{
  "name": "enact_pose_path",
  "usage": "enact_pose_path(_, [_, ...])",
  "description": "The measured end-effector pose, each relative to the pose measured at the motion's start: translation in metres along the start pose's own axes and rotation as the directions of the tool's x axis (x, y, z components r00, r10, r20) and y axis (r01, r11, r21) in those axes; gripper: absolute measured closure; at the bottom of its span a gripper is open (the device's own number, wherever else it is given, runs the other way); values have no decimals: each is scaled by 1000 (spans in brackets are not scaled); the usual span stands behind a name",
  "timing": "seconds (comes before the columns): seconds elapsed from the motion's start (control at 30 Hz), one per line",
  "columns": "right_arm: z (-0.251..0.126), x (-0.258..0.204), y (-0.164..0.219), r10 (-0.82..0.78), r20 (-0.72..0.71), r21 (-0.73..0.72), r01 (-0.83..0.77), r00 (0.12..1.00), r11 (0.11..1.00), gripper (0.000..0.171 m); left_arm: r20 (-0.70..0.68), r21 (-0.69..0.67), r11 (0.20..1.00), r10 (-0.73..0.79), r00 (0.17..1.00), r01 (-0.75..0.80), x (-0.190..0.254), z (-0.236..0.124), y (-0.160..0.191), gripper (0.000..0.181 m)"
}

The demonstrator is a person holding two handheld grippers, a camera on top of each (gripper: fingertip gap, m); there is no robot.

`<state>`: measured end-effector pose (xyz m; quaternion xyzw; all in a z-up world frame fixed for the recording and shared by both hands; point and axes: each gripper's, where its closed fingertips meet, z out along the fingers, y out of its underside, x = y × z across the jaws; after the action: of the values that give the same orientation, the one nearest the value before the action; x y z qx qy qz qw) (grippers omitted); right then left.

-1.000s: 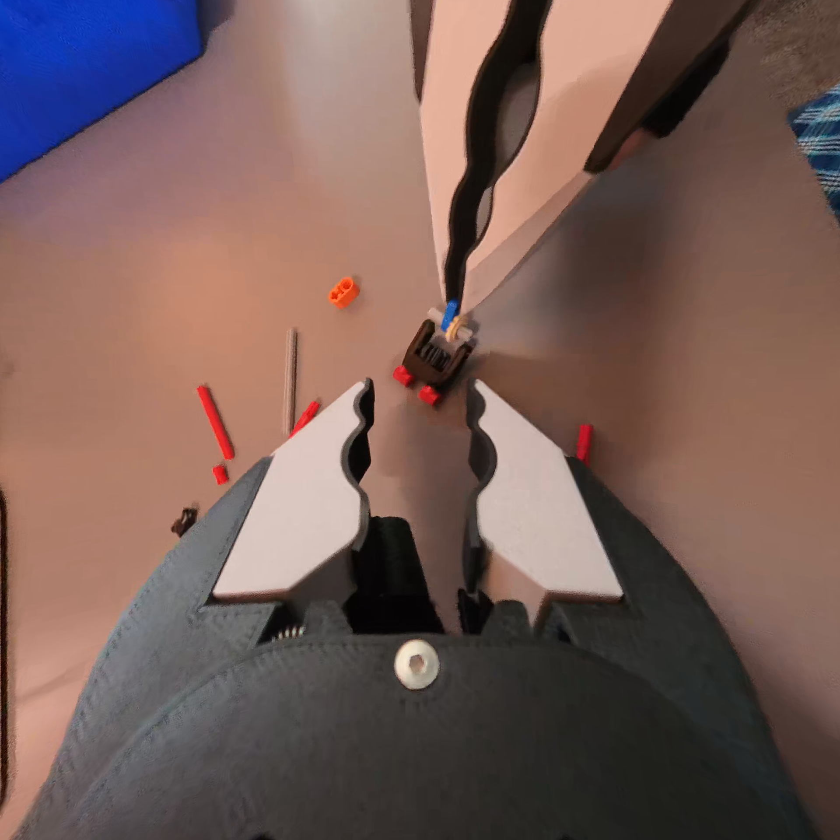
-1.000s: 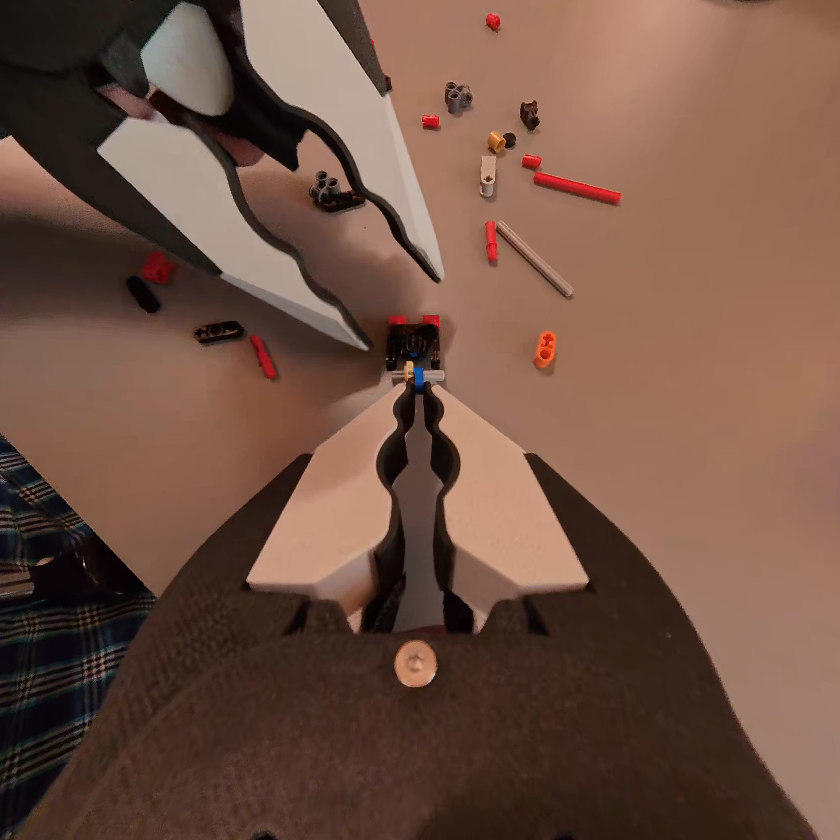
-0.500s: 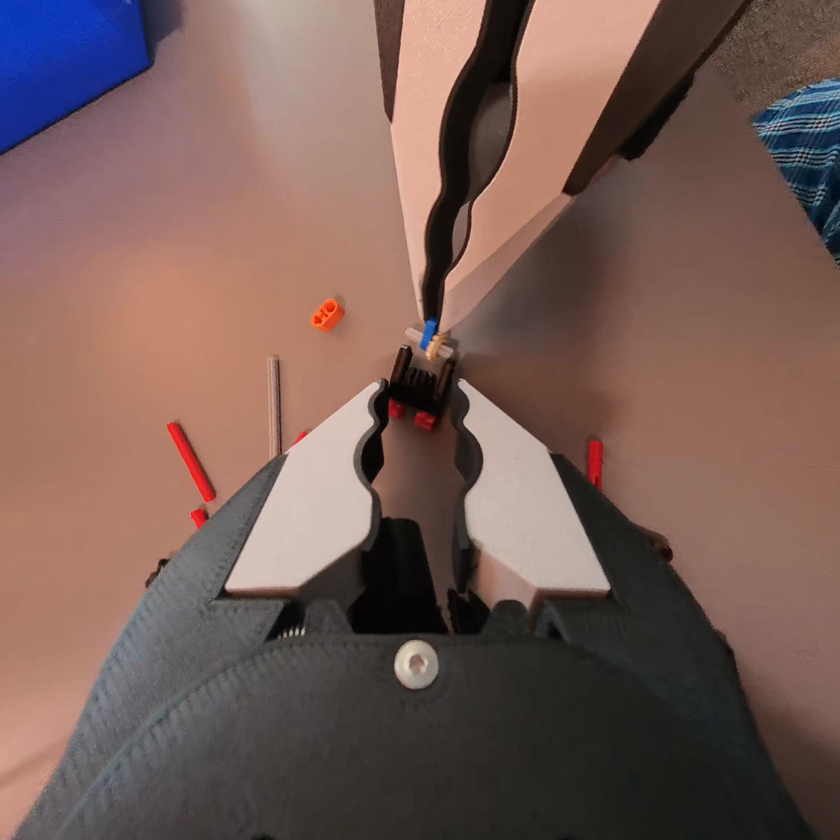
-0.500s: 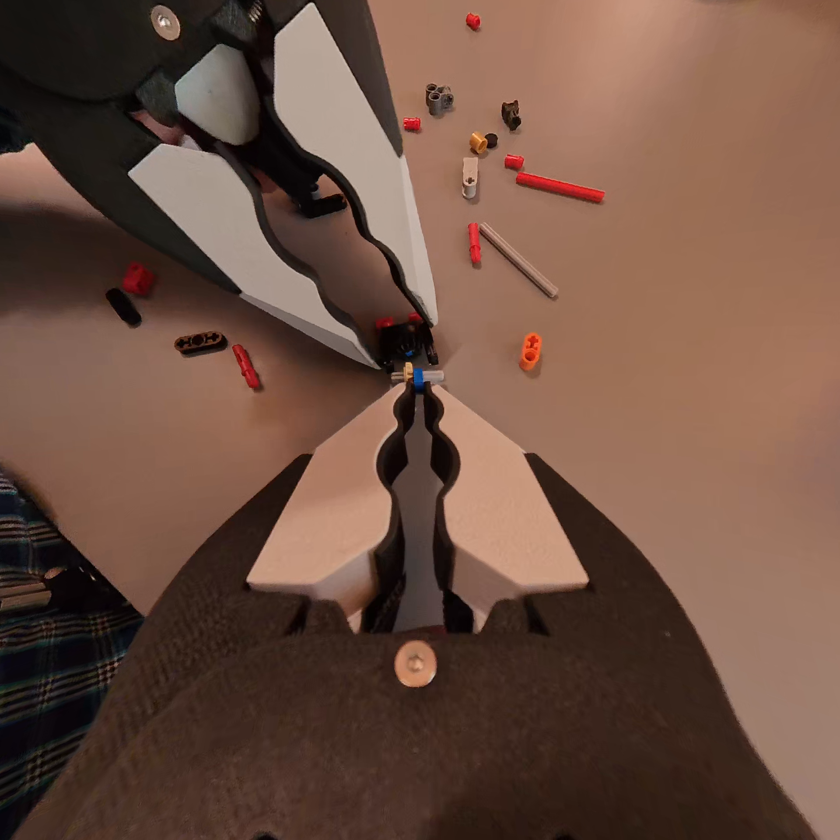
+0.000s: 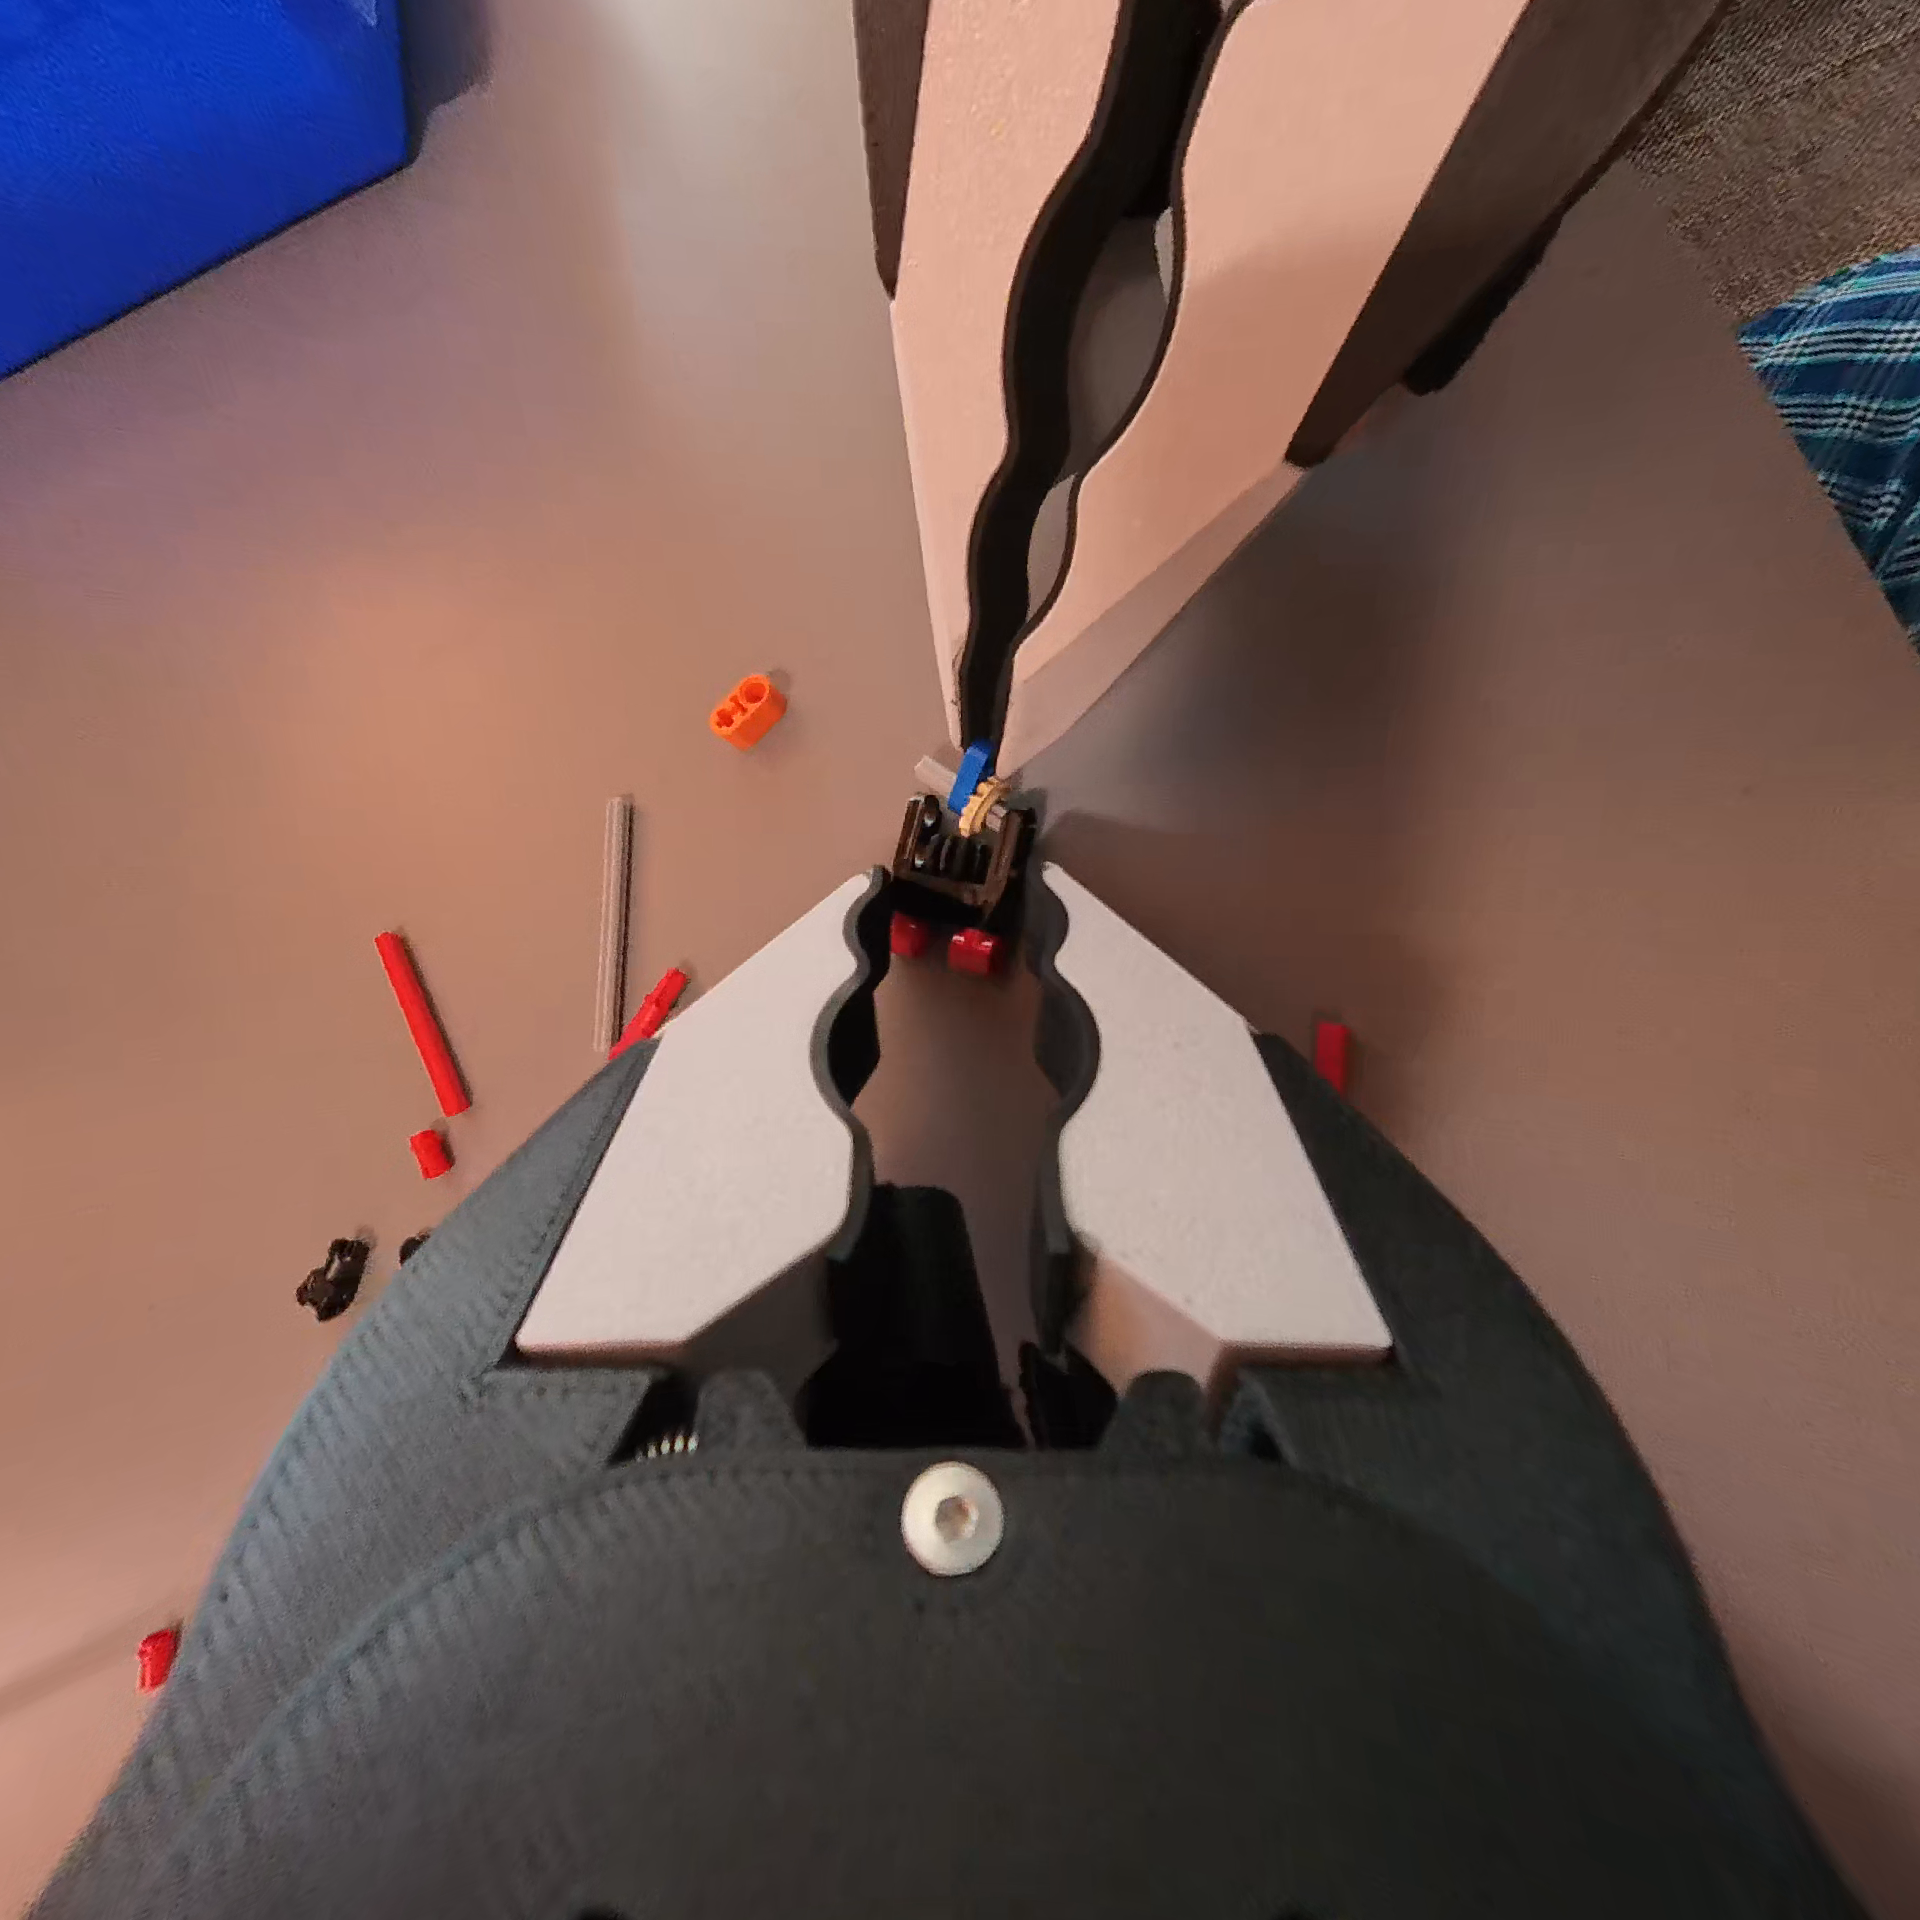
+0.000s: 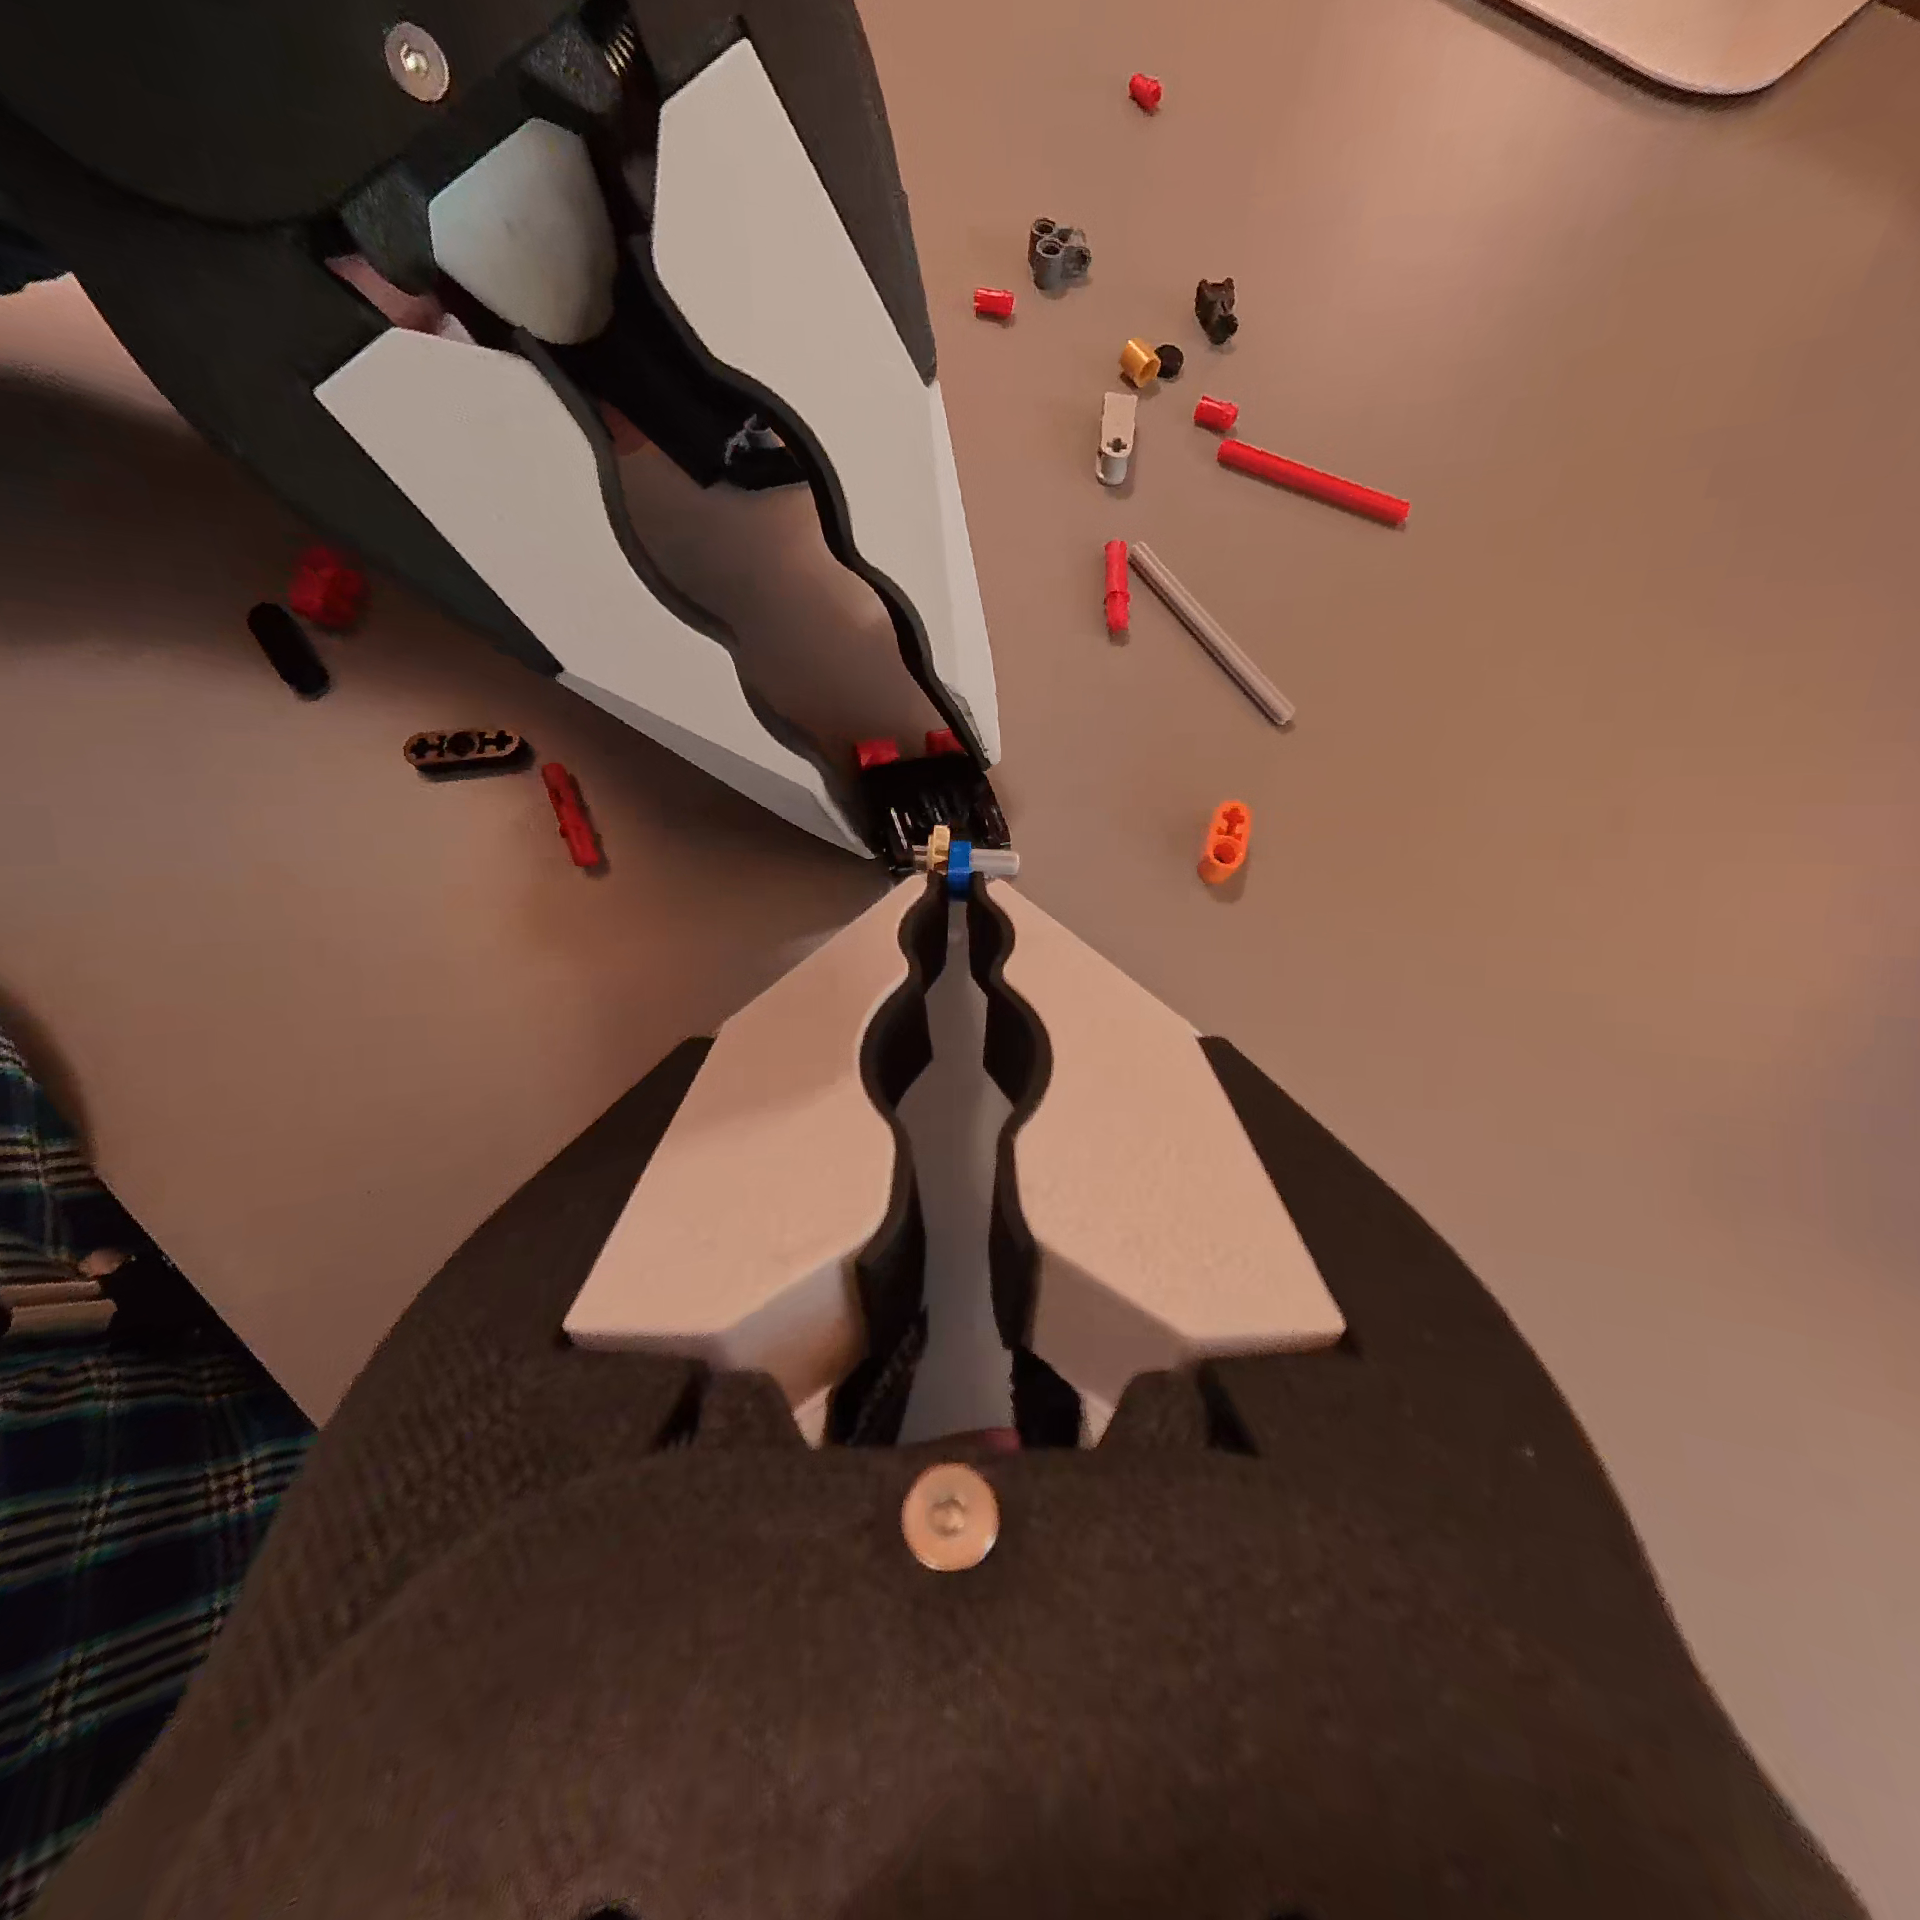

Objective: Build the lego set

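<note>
- At mid-frame in the left wrist view, the black block (image 5: 958, 864) sits between the left gripper's (image 5: 956, 894) parted tips — whether they touch it, I cannot tell.
- Just above it, the right gripper (image 6: 958, 891) pinches the blue axle piece (image 6: 958, 864) against the block's top.

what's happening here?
Lego build, mid-assembly. The right tongs are shut on a blue piece on a small grey axle with a tan gear, held at a black block. The left tongs straddle that block, seemingly gripping it. Loose parts lie around on the table.
</note>
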<state>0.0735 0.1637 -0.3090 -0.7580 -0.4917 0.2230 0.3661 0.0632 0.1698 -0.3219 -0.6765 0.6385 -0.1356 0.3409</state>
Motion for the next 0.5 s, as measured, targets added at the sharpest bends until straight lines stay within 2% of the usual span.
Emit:
enact_pose_path(0.27, [0,-2,2,-11,113,-19,13,994,1000,171,6,9,1000,15,1000,-15,1,-1,0,157])
enact_pose_path(0.5, [1,-5,2,22,266,-49,-10,964,999,171,14,25,1000,17,1000,-17,2,-2,0,157])
